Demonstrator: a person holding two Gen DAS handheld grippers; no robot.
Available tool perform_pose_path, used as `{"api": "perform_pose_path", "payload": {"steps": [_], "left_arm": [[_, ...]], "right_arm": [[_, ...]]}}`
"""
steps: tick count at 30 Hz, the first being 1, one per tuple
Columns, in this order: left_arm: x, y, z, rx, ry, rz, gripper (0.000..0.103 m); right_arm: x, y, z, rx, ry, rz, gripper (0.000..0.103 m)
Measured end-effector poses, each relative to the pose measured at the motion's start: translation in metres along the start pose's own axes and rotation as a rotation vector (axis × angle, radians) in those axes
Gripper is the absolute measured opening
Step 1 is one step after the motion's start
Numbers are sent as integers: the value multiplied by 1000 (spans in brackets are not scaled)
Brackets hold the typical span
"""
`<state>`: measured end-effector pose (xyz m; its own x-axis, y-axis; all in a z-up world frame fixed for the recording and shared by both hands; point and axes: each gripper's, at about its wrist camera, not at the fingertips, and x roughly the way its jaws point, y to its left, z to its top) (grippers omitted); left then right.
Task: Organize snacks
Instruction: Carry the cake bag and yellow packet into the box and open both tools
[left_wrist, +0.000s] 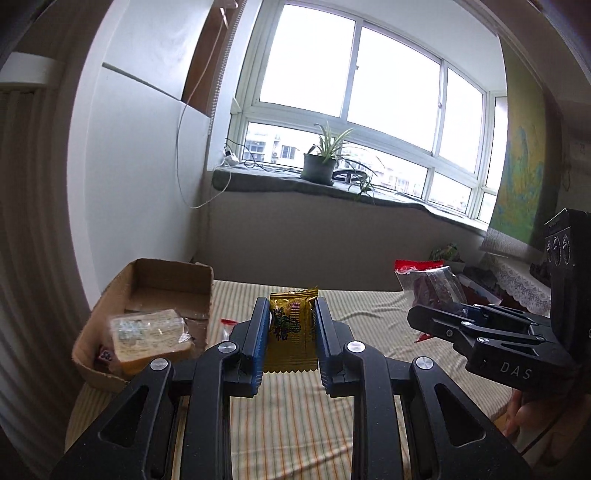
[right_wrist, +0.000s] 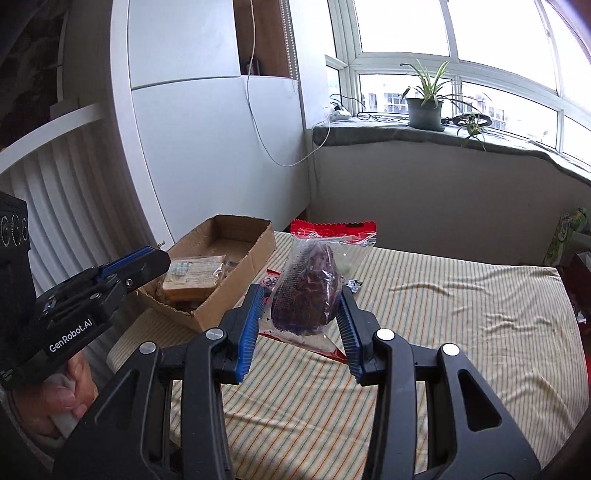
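Observation:
My left gripper (left_wrist: 290, 319) is shut on a yellow snack packet (left_wrist: 291, 332), held upright above the striped cloth. My right gripper (right_wrist: 303, 295) is shut on a clear bag with a red top and a dark purple snack inside (right_wrist: 308, 291), also lifted off the cloth. That bag (left_wrist: 430, 284) and the right gripper (left_wrist: 432, 314) show at the right of the left wrist view. A cardboard box (left_wrist: 110, 295) lies at the left and holds a wrapped pale block (left_wrist: 151, 332). The same box (right_wrist: 255, 258) sits left of the right gripper, with the left gripper (right_wrist: 159, 254) above its near end.
A striped cloth (right_wrist: 461, 314) covers the table. Small wrappers lie on it near the box (right_wrist: 271, 277). A grey window ledge (left_wrist: 388, 201) with a potted plant (left_wrist: 319, 166) runs behind. White cabinet panels (right_wrist: 207, 147) stand at the left. A hand (right_wrist: 59, 398) holds the left gripper's handle.

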<state>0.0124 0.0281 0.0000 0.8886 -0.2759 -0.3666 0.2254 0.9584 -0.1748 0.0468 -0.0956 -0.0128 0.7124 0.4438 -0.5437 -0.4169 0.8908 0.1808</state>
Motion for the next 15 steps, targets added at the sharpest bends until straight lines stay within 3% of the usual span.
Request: {"api": "perform_pose_path", "payload": {"steps": [7, 15], "left_arm": [[7, 48, -9, -70, 21, 62, 22], [16, 116, -9, -144, 32, 180, 22]], "right_arm": [[55, 30, 13, -48, 66, 61, 42], [120, 78, 32, -120, 107, 180, 42]]}}
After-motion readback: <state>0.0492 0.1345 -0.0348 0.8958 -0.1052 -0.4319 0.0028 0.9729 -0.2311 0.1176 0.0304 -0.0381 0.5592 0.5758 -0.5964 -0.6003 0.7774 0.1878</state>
